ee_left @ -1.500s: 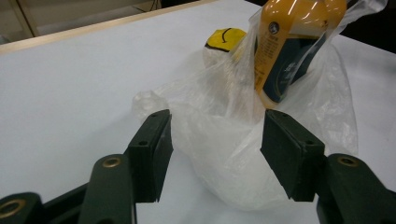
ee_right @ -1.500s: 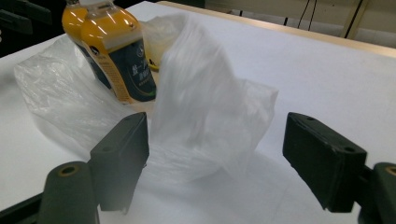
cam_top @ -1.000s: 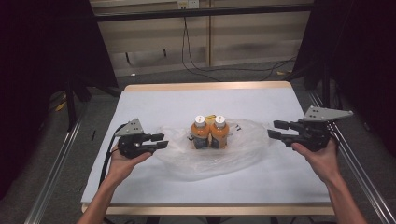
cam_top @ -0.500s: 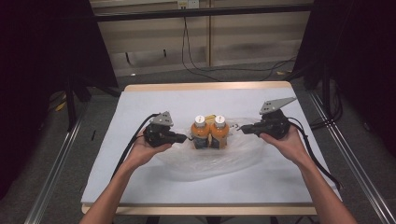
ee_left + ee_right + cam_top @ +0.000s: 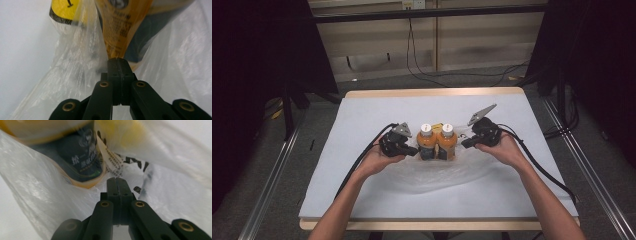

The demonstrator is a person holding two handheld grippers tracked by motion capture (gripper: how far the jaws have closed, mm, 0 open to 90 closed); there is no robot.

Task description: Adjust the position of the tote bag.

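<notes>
Close up, along the left gripper [image 5: 117,65], the two black jaws meet flat with no gap, and a fold of the clear plastic bag [image 5: 75,62] seems to run into their tip; the pinch itself is hidden, so I judge the film caught rather than see it. The right gripper [image 5: 117,183] looks the same: jaws pressed together, bag film bunched at the tip, the dark lower label of a bottle just beyond.

Both jaws have just been closing, and the step in hand looks like taking the bag's mouth at either side of the bottles. To do it well, each pinch should hold film alone, clear of the labels. Both hands should then lift evenly and spread a little, so the mouth rises around the pair without tipping them. Thin film slips and tears, so a slow, level pull is safer than a jerk.

Farther off, from the high view, the two orange juice bottles [image 5: 438,142] stand upright and touching, white caps up, on the crumpled bag near the middle of the white-covered counter [image 5: 362,110]. The left gripper [image 5: 414,150] sits just beside one bottle, the right gripper [image 5: 464,144] just beside the other. Beyond them the counter's wooden edge gives way to dark floor and cables.
</notes>
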